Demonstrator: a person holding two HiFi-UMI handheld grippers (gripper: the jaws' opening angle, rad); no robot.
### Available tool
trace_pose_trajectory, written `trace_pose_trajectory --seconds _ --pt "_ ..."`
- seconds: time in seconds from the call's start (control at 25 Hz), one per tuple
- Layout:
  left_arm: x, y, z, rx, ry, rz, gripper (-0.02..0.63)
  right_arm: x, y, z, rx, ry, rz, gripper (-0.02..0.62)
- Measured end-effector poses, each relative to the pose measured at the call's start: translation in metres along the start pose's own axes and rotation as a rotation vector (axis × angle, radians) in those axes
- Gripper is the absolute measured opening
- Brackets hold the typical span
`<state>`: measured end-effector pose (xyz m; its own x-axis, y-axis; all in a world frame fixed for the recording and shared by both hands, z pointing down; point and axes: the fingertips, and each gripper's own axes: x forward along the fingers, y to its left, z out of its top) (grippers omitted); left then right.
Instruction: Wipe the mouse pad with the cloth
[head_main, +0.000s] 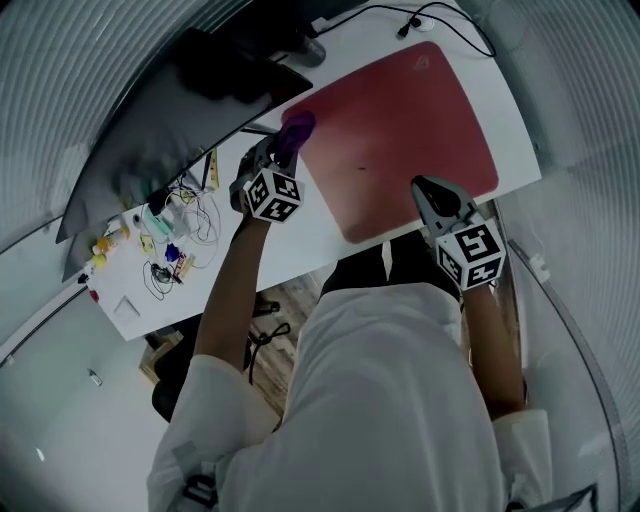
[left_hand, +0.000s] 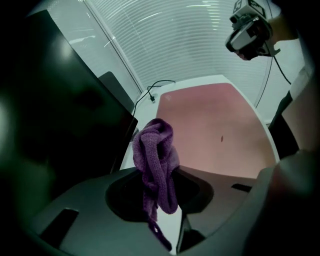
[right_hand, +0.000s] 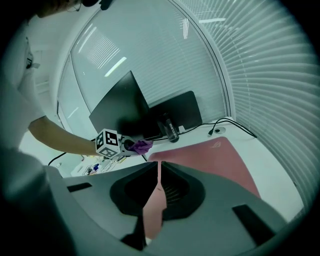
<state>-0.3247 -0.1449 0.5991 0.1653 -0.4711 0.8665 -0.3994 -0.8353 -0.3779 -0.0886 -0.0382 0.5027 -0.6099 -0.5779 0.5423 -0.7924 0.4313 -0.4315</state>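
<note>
A large red mouse pad lies on the white desk. My left gripper hovers at the pad's left edge, shut on a bunched purple cloth. In the left gripper view the cloth hangs in folds between the jaws, with the pad beyond it. My right gripper sits over the pad's near edge, shut with nothing in it. In the right gripper view its jaws meet over the pad, and the left gripper shows at the far left with the cloth.
A dark monitor stands behind the pad's left side. Black cables run along the far desk edge. Small clutter and wires lie on the desk's left part. A black cylinder stands below the screens. Window blinds rise behind.
</note>
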Motion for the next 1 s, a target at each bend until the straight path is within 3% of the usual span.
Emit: trace_pose_trajectory --seconds 0.56,1.0 --pt "0.078 0.023 -0.031 0.079 0.169 0.015 0.118 0.007 -0.006 -0.024 0.092 0.02 -0.059 0.041" --pt "0.088 0.004 -0.033 0.106 0.208 -0.081 0.118 -0.005 -0.012 -0.04 0.134 0.014 -0.098 0.041"
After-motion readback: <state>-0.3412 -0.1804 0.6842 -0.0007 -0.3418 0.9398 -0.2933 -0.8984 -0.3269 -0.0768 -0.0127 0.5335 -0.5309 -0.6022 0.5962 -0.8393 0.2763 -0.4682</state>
